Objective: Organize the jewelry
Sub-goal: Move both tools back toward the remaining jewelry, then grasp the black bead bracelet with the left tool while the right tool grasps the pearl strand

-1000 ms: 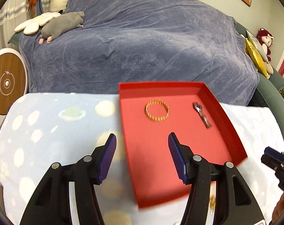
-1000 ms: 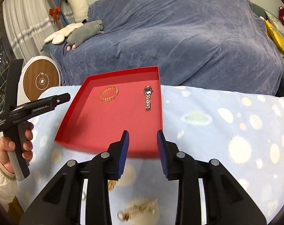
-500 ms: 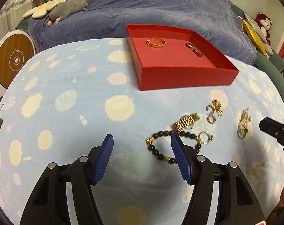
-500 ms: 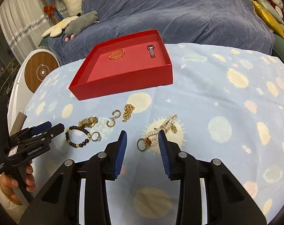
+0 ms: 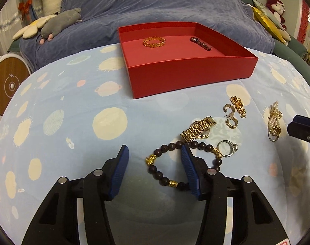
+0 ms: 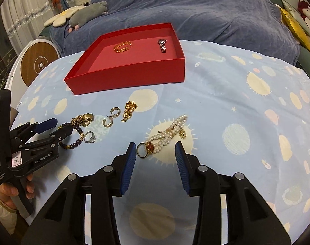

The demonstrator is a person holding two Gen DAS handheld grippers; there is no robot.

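A red tray (image 5: 187,75) sits on a pale blue cloth printed with suns and planets (image 5: 73,122), and it serves as the anchor for everything else. Inside it, toward its far wall, lie a gold chain bracelet (image 5: 154,41) and, beside that, a silver watch (image 6: 162,45). The rest of the jewelry is spread on the cloth in front of the tray's near wall: a dark bead bracelet with gold charms (image 5: 165,163), a gold watch (image 5: 198,130) touching its far side, a silver ring (image 5: 226,148) just beside the beads, a pair of gold hoop earrings (image 5: 230,115), a small gold chain (image 5: 237,104) nearest the tray, and, off toward the tray's right corner, a pearl bracelet with a gold ring and red stone (image 6: 165,138). The left gripper (image 5: 154,157) is low over the bead bracelet, its jaws partway apart and closing; one blue pad stands inside the bead loop with a stretch of the beads in the gap, and no pad presses on them. The right gripper (image 6: 156,153) hangs over the near end of the pearl bracelet with jaws partway apart and opening, the ring end lying between them, nothing gripped. A hand (image 6: 11,192) in a cream sleeve holds the left gripper's handle. Behind the tray stands a sofa draped in a blue-grey blanket (image 5: 155,6).
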